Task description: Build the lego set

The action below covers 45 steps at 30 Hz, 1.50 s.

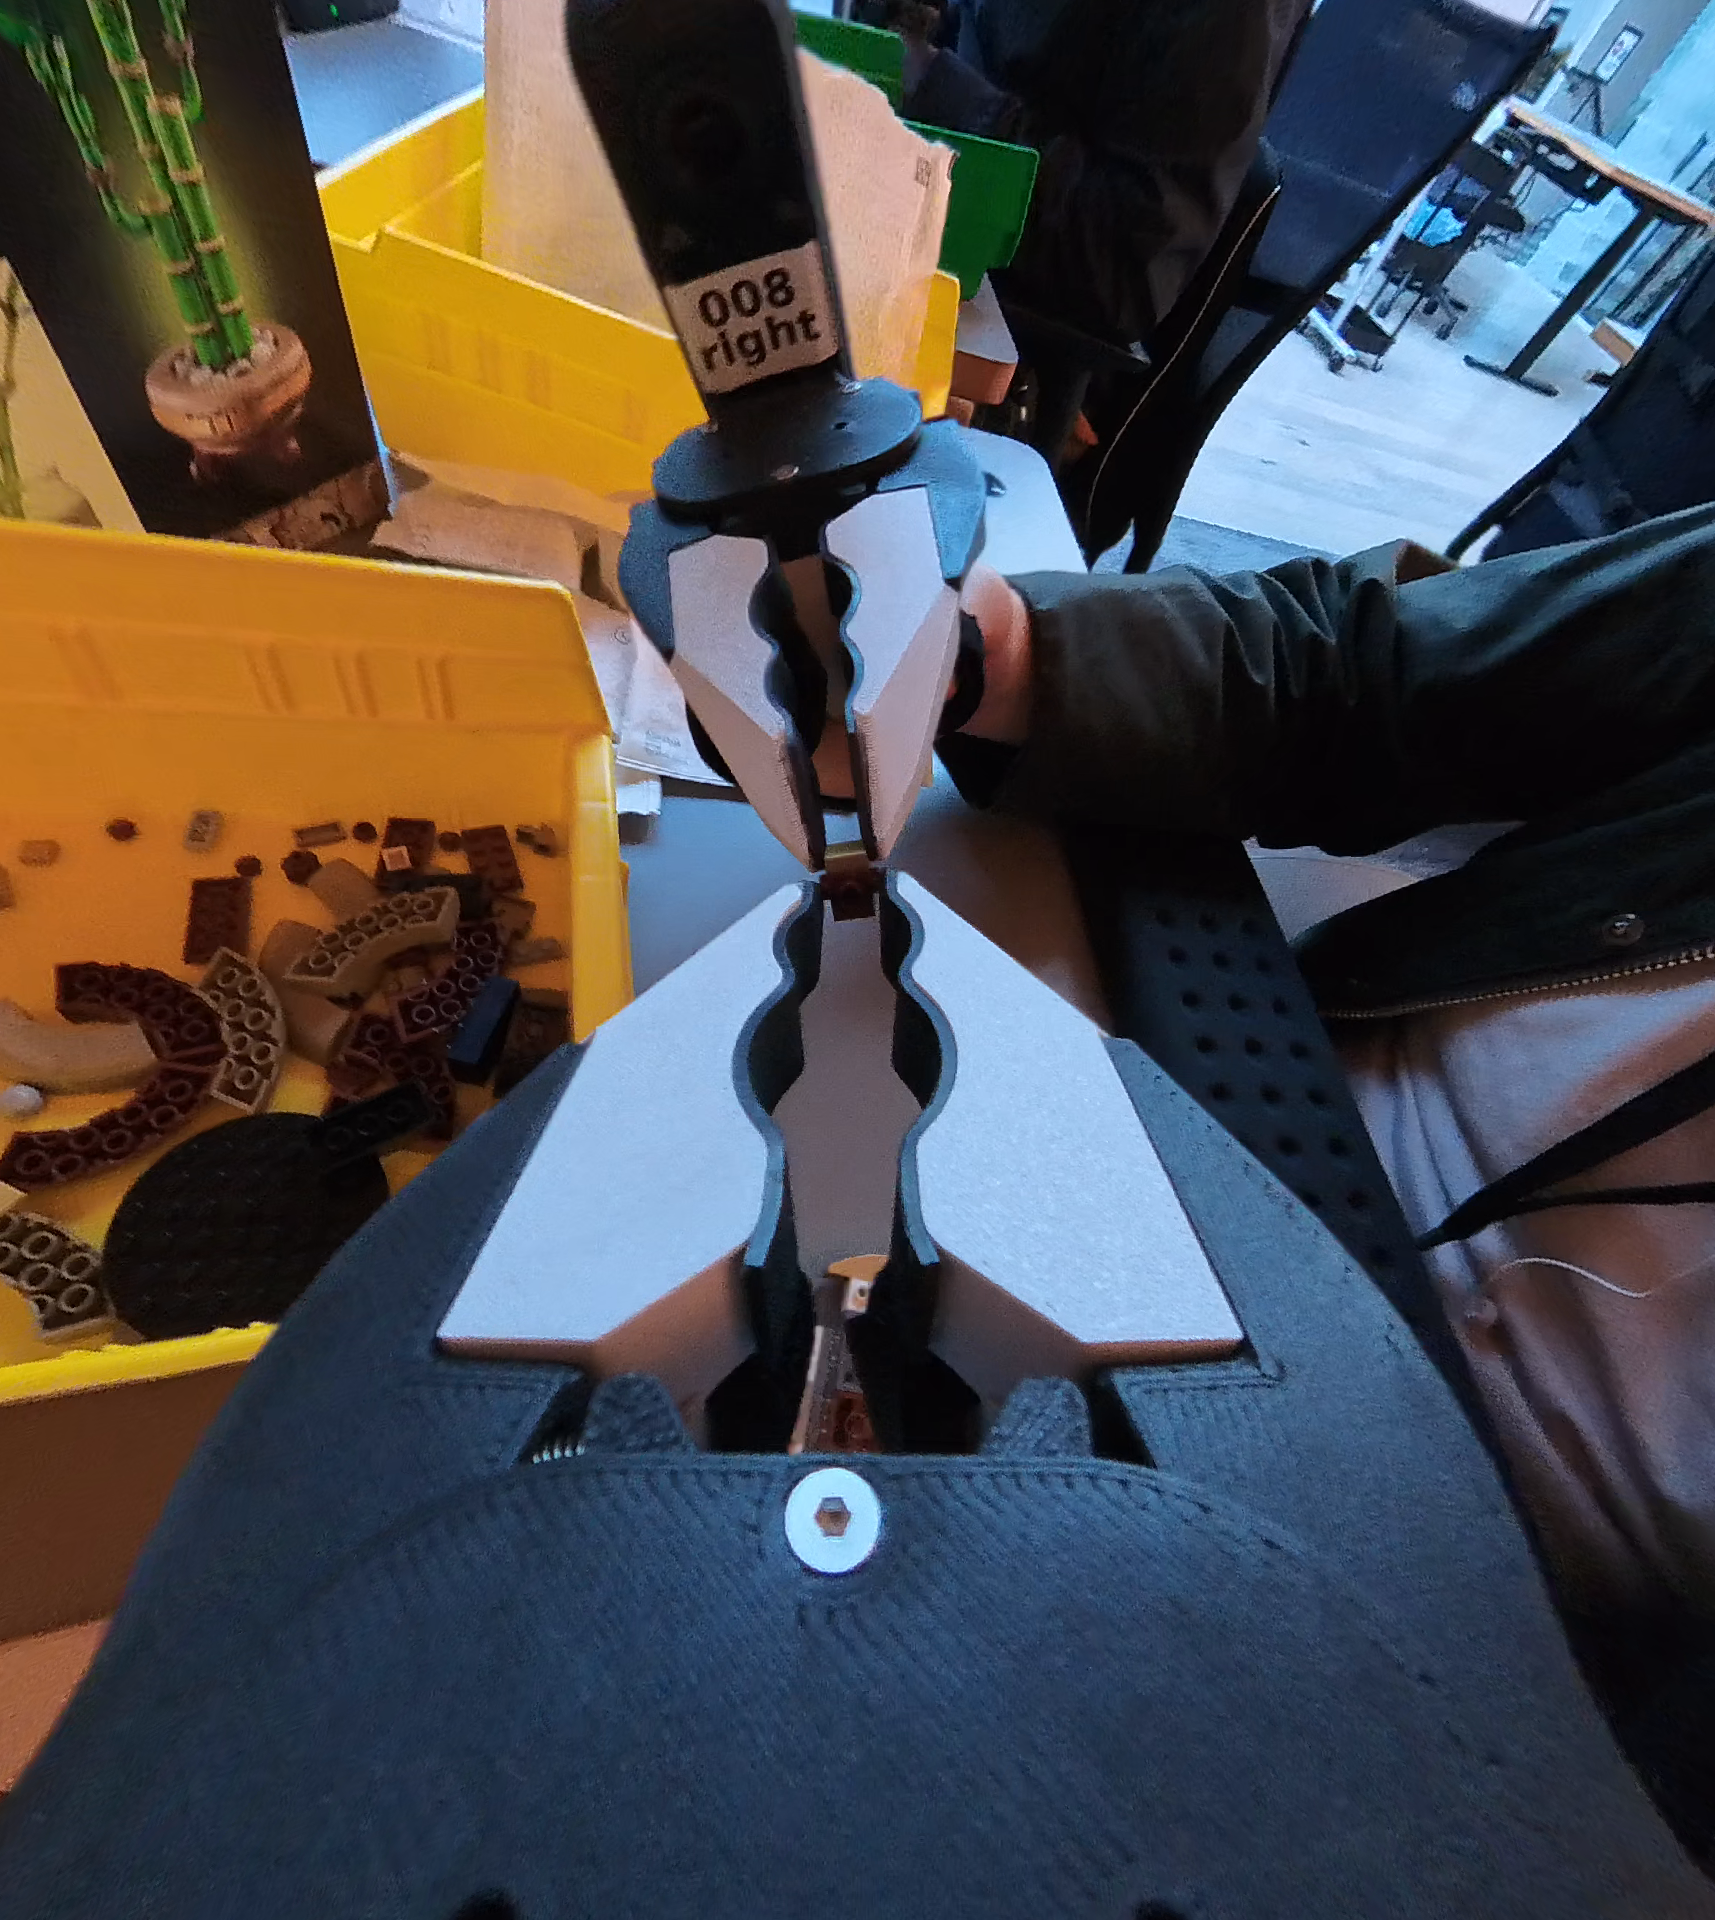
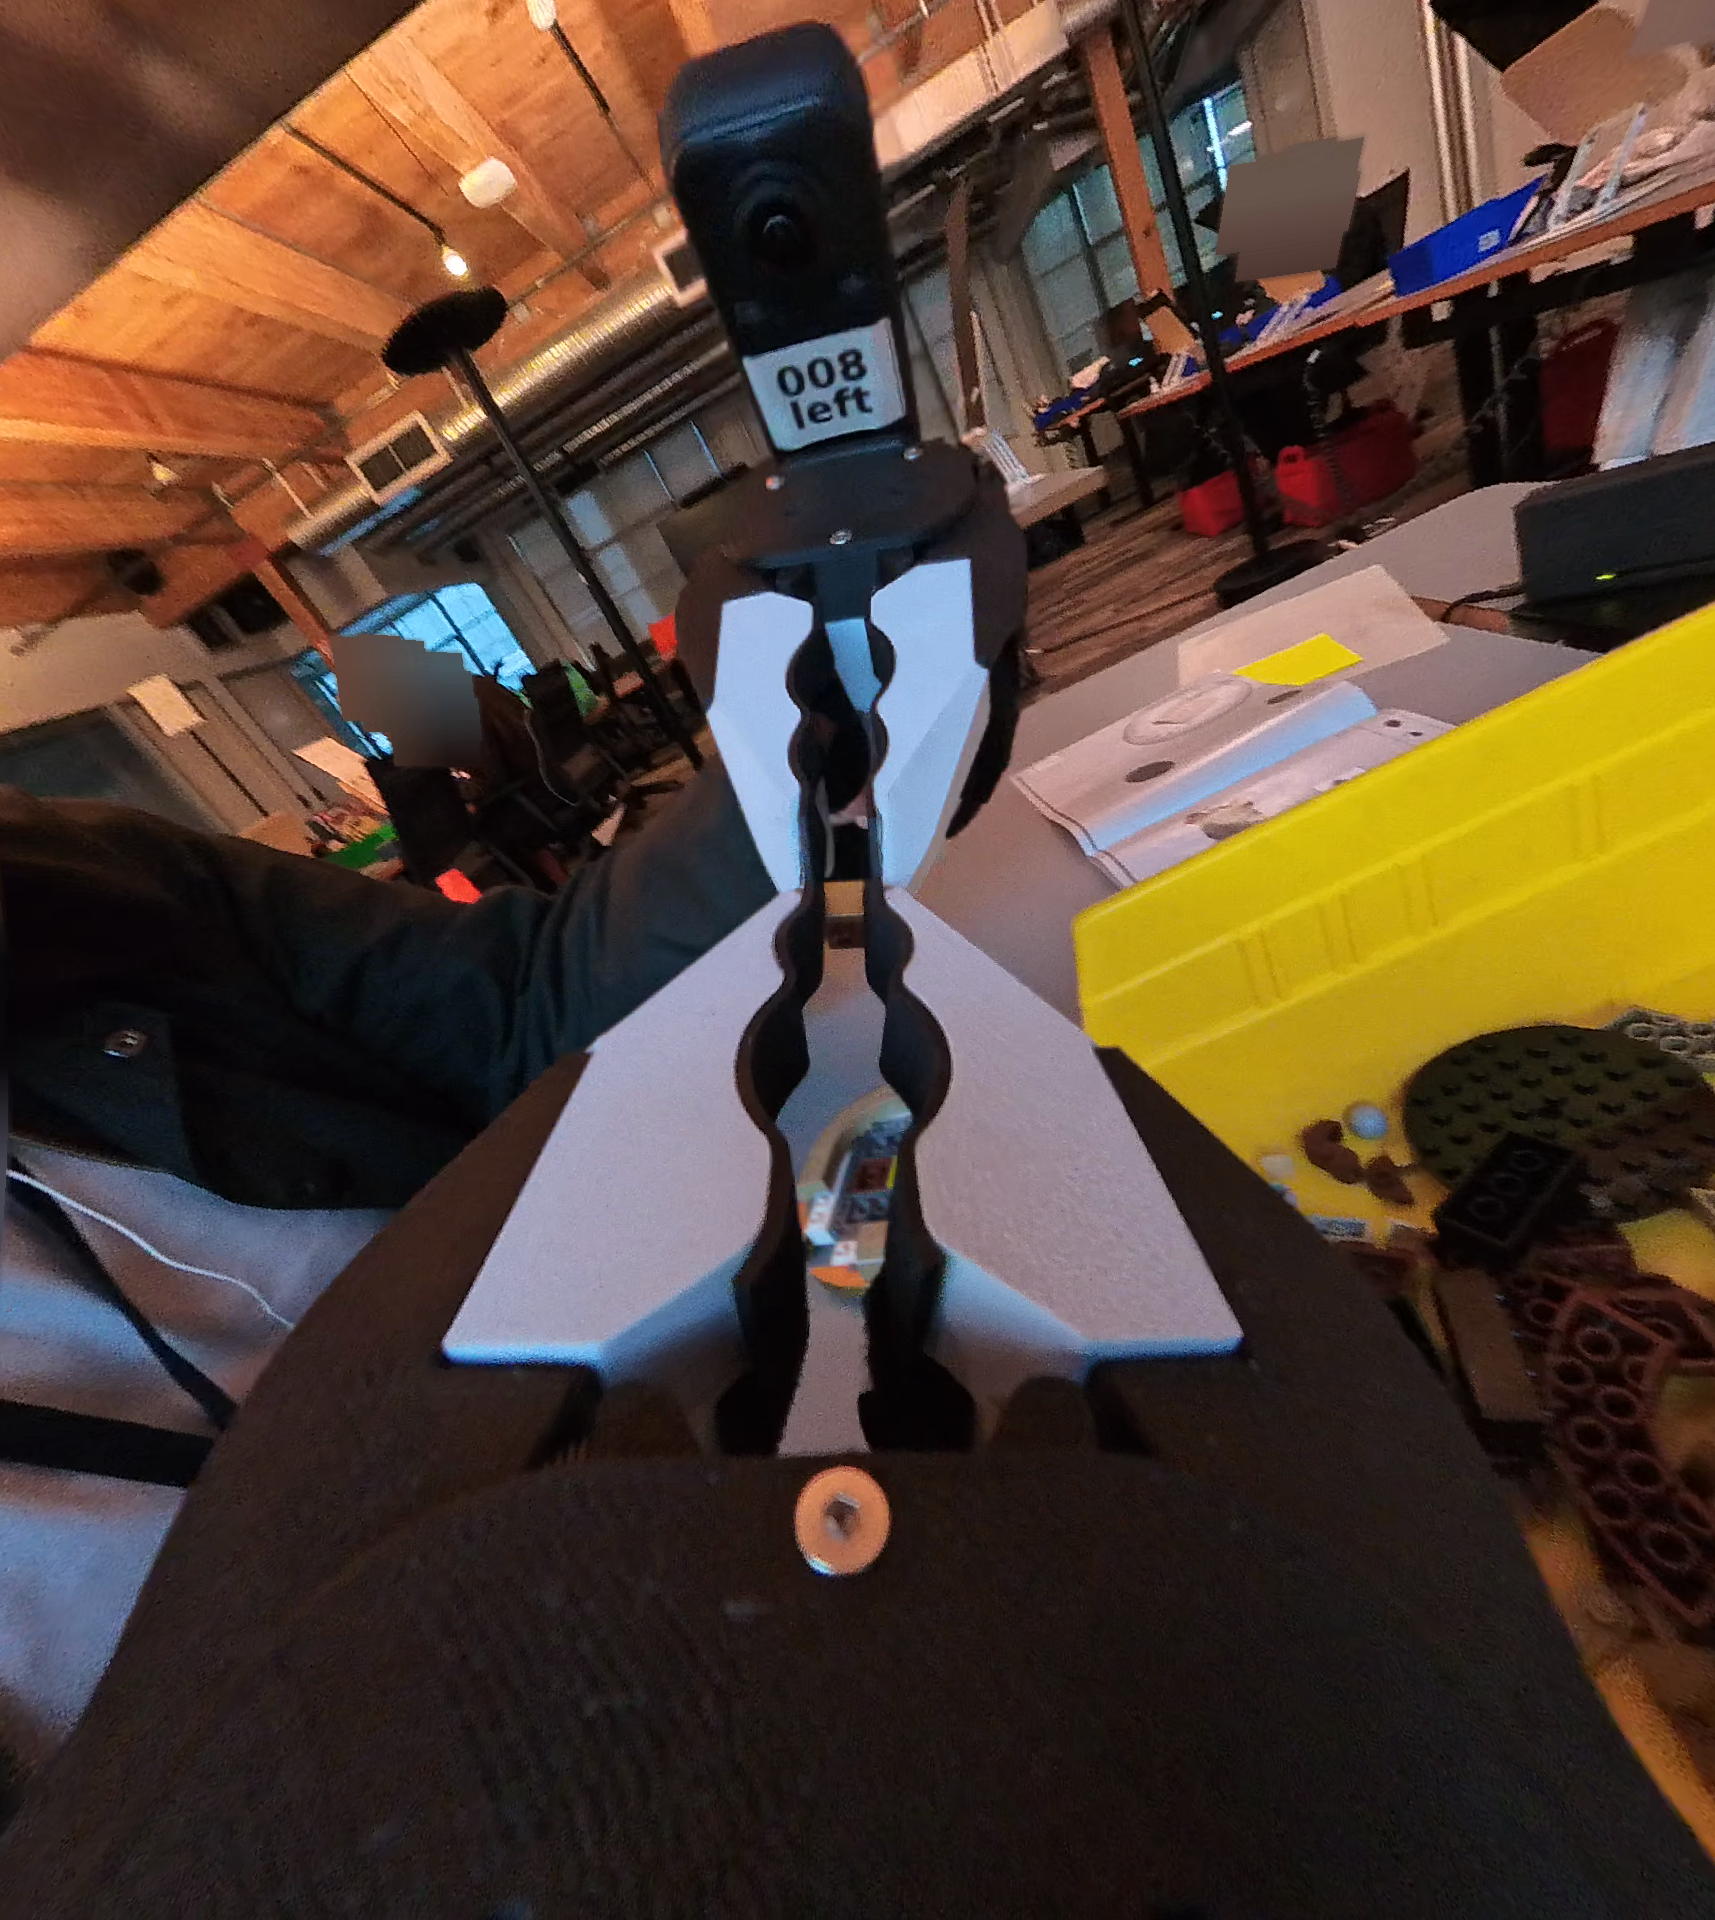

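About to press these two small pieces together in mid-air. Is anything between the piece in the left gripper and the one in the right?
Nothing visible. The left gripper pinches a dark brown piece, the right gripper a tan piece. They meet tip to tip above the grey table, beside the yellow bin, pieces apparently already touching.

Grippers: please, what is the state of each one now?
Left gripper: closed on a small brown brick.
Right gripper: closed on a small tan brick.
The two bricks meet tip to tip.
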Each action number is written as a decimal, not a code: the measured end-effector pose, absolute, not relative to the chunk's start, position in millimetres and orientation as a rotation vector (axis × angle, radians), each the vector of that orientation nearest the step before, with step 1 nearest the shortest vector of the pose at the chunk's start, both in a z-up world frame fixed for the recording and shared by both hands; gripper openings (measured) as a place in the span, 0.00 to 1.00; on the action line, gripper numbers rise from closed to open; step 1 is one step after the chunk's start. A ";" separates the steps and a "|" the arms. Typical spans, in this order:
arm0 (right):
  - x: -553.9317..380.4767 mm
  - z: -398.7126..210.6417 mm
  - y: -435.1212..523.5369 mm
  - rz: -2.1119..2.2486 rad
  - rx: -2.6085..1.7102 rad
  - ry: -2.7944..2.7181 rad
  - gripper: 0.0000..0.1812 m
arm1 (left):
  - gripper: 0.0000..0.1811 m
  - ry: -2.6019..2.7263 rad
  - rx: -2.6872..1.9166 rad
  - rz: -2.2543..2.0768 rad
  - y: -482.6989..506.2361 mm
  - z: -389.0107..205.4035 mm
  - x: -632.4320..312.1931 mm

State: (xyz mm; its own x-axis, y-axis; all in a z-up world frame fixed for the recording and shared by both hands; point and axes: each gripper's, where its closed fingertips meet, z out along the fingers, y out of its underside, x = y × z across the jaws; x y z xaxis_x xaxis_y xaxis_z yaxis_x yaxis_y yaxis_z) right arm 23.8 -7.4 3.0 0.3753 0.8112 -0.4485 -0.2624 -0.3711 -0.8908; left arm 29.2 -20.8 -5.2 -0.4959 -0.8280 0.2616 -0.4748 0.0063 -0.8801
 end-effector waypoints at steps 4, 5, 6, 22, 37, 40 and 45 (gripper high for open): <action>20.7 11.1 -11.7 1.338 -1.510 -0.484 0.02 | 0.05 1.965 -1.248 -1.467 -25.7 2.7 25.6; 20.0 13.9 -13.2 1.367 -1.496 -0.478 0.02 | 0.05 1.968 -1.231 -1.473 -27.2 4.9 24.8; 19.2 15.4 -14.4 1.402 -1.493 -0.469 0.02 | 0.05 1.973 -1.219 -1.462 -27.9 5.6 24.0; 23.1 27.8 -10.7 1.400 -1.411 -0.394 0.02 | 0.05 1.875 -1.205 -1.463 -23.4 18.6 28.4; 32.2 42.0 -14.5 1.174 -1.263 -0.455 0.02 | 0.06 1.710 -1.176 -1.654 -23.6 32.7 38.2; 32.3 41.9 -14.4 1.172 -1.259 -0.454 0.02 | 0.06 1.709 -1.175 -1.651 -23.5 32.5 38.2; 32.3 40.5 -13.1 1.177 -1.263 -0.446 0.02 | 0.08 1.739 -1.169 -1.616 -26.8 27.5 39.8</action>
